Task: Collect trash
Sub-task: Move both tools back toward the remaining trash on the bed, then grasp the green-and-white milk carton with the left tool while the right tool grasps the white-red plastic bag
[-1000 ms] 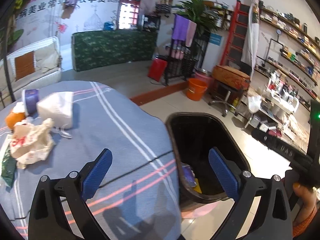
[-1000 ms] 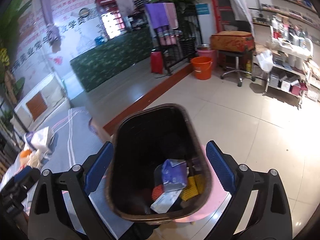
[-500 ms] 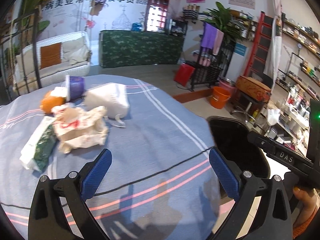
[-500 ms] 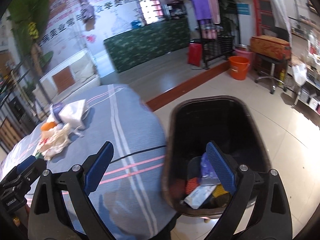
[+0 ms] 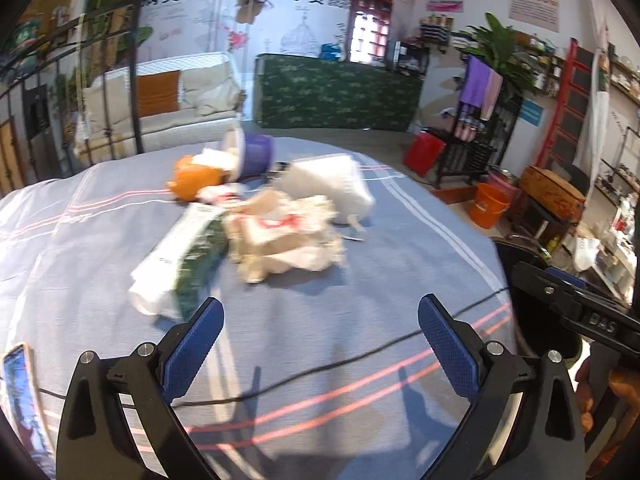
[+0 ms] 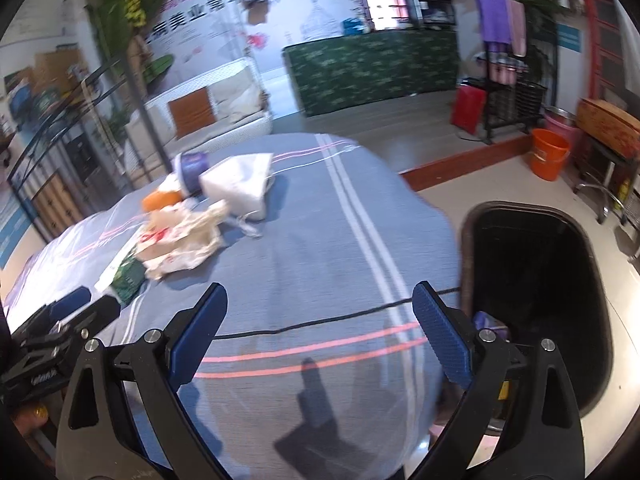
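My left gripper (image 5: pixel 320 328) and right gripper (image 6: pixel 318 316) gape wide, empty; trash pile (image 5: pixel 280 236) at twelve o'clock, bin (image 6: pixel 536 296) at three.

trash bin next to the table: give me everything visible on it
The trash bin is a dark, glossy, plastic-looking tub with a rounded oblong rim, standing upright and open-topped on the tiled floor, close against the edge of the cloth-covered table. Its inside is mostly black shadow; a bit of purple litter shows low inside. Neither gripper touches it.

Grey-blue tablecloth (image 5: pixel 120 248) with pink and white stripes; black bin (image 6: pixel 536 280).
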Demonstrator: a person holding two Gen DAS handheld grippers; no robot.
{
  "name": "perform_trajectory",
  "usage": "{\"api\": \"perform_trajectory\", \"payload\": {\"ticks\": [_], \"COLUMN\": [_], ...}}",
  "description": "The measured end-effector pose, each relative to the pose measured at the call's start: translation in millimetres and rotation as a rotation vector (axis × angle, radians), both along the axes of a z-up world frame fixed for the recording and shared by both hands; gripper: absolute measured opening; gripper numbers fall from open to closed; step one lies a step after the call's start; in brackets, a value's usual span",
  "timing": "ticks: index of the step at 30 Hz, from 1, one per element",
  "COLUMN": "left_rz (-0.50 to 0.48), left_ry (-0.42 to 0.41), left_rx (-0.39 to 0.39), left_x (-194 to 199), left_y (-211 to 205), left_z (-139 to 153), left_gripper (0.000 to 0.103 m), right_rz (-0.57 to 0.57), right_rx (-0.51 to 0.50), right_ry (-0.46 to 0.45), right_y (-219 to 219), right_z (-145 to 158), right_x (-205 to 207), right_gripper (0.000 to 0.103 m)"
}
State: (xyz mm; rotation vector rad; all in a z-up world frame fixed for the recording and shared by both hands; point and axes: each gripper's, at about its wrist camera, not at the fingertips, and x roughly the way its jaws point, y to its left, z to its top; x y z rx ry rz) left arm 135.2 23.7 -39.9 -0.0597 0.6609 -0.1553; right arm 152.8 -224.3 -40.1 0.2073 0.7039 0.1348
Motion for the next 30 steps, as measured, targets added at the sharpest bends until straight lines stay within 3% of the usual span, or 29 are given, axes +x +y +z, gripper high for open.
{"api": "perform_trajectory", "payload": {"ticks": [9, 17, 22, 30], "left_rz": [0.136, 0.14, 0.131, 0.119], "left_ry": [0.038, 0.148, 0.197, 0.194], "left_rx": [0.046, 0.148, 0.154, 0.106], "left_x": [24.8, 73.1, 89.2, 87.2], "left_y": [64.1, 82.2, 83.7, 82.5], "left_z": [-5.9, -32.4, -42.0, -41.7], "left_gripper": [0.095, 0.087, 0.069, 0.051], "right_rz": [0.128, 0.17, 0.177, 0.215], "right_rx": [-0.02, -0.02, -0.036, -0.053], "right_ry": [0.009, 0.052, 0.065, 0.062], "right_y": [42.1, 63.3, 72.4, 87.9], "right_z": [4.4, -5.6, -8.5, -6.4], "right_x": [11.2, 16.2, 17.6, 26.1], "right_gripper": [0.092, 0.092, 0.092, 0.092]}}
